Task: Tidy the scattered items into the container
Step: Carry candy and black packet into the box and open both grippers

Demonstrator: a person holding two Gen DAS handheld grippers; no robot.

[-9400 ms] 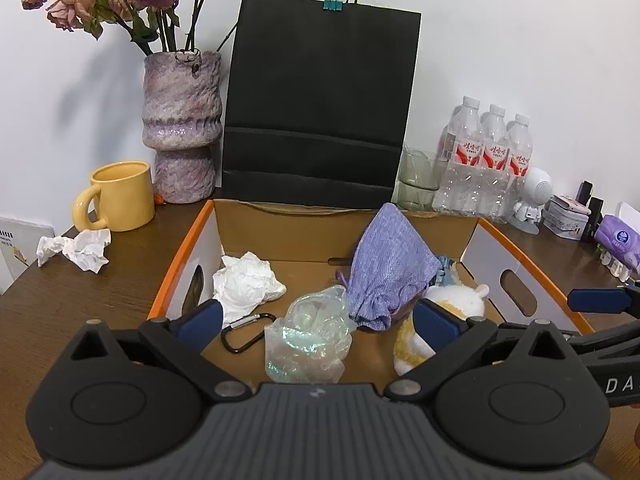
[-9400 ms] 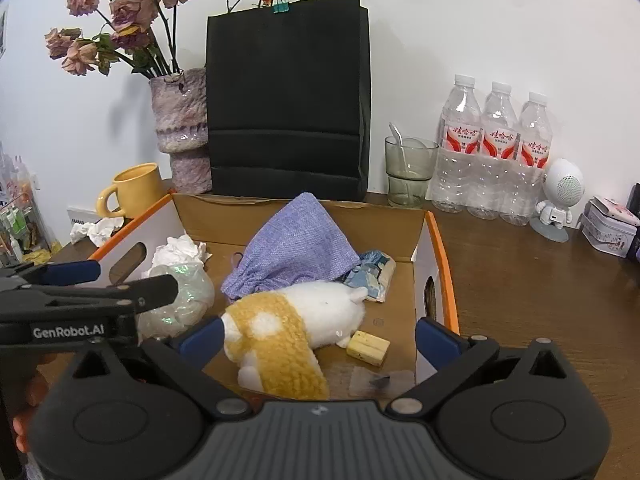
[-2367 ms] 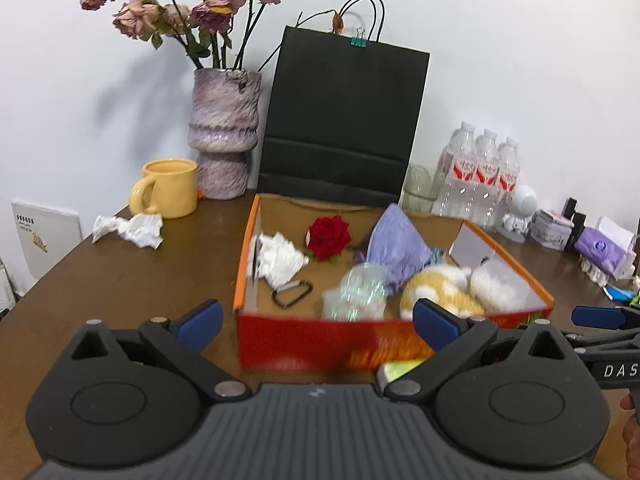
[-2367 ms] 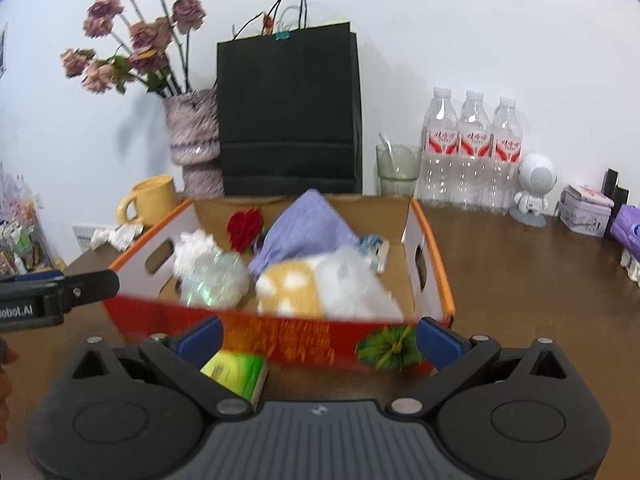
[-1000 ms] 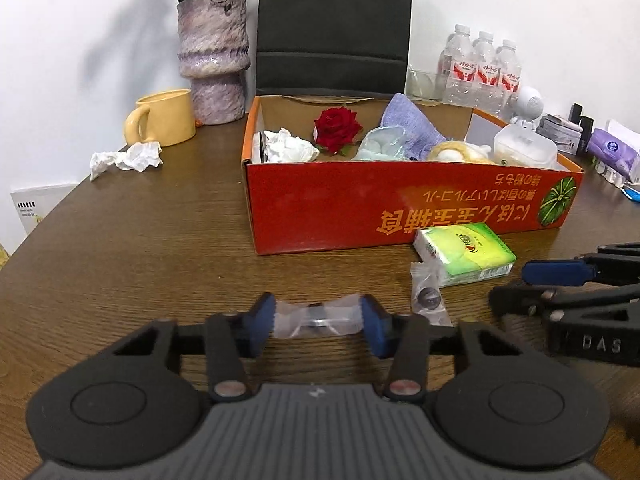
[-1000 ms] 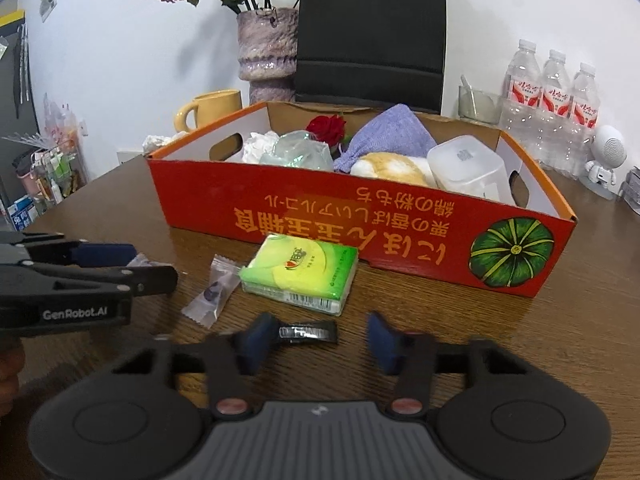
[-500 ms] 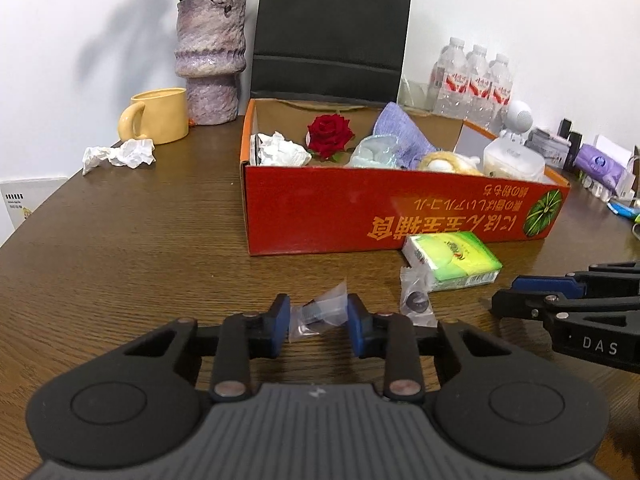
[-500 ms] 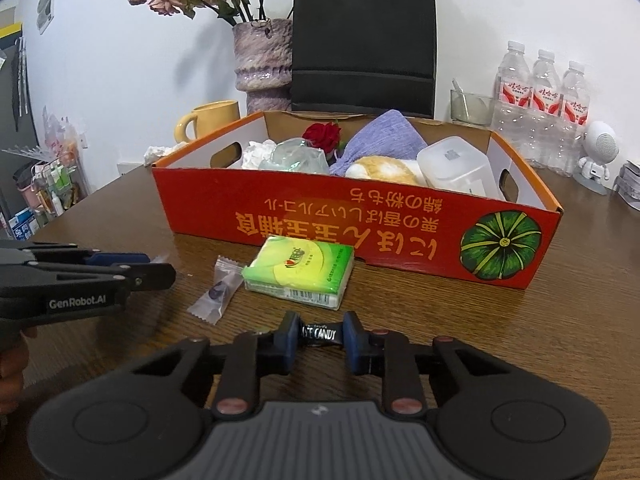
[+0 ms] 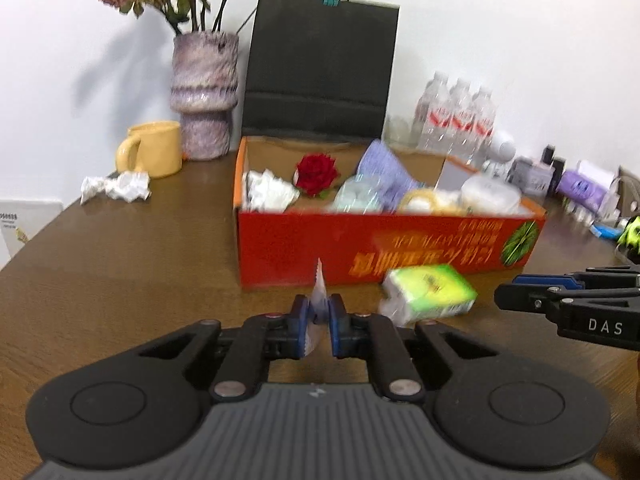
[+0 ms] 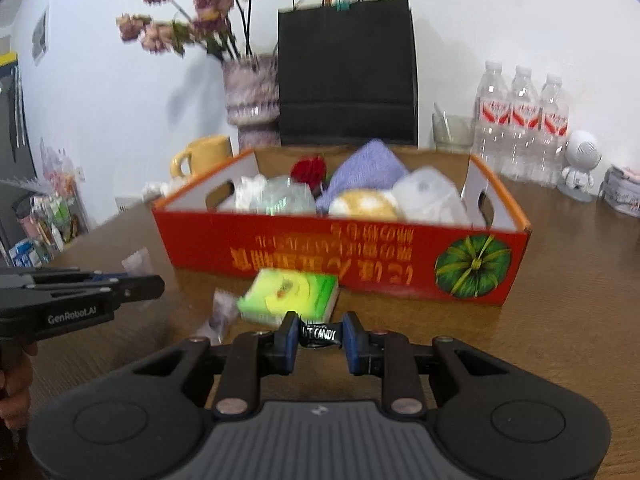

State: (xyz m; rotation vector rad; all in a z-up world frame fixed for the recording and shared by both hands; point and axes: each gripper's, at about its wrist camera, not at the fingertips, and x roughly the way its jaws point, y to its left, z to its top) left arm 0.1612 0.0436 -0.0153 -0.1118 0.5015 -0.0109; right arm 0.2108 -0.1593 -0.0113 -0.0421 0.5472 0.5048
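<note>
The red cardboard box (image 9: pixel 304 240) stands mid-table, holding a red rose (image 9: pixel 316 170), a purple pouch (image 9: pixel 382 172), crumpled paper, a plush toy and a plastic tub; it also shows in the right wrist view (image 10: pixel 280 248). My left gripper (image 9: pixel 319 312) is shut on a clear plastic sachet (image 9: pixel 319 284), lifted above the table in front of the box. My right gripper (image 10: pixel 319 334) is shut on a black candy packet (image 10: pixel 319 335), also lifted. A green tissue pack (image 9: pixel 430 290) and another clear sachet (image 10: pixel 220 312) lie on the table before the box.
Behind the box stand a black paper bag (image 9: pixel 320 72), a vase of dried flowers (image 9: pixel 204 96), a yellow mug (image 9: pixel 152 148) and water bottles (image 9: pixel 456 116). Crumpled tissue (image 9: pixel 116 188) lies at the left. Small items line the right table edge (image 9: pixel 580 188).
Both grippers have closed fully on their items and risen from the table, moving toward the box. The sachet now stands upright in my left gripper.
</note>
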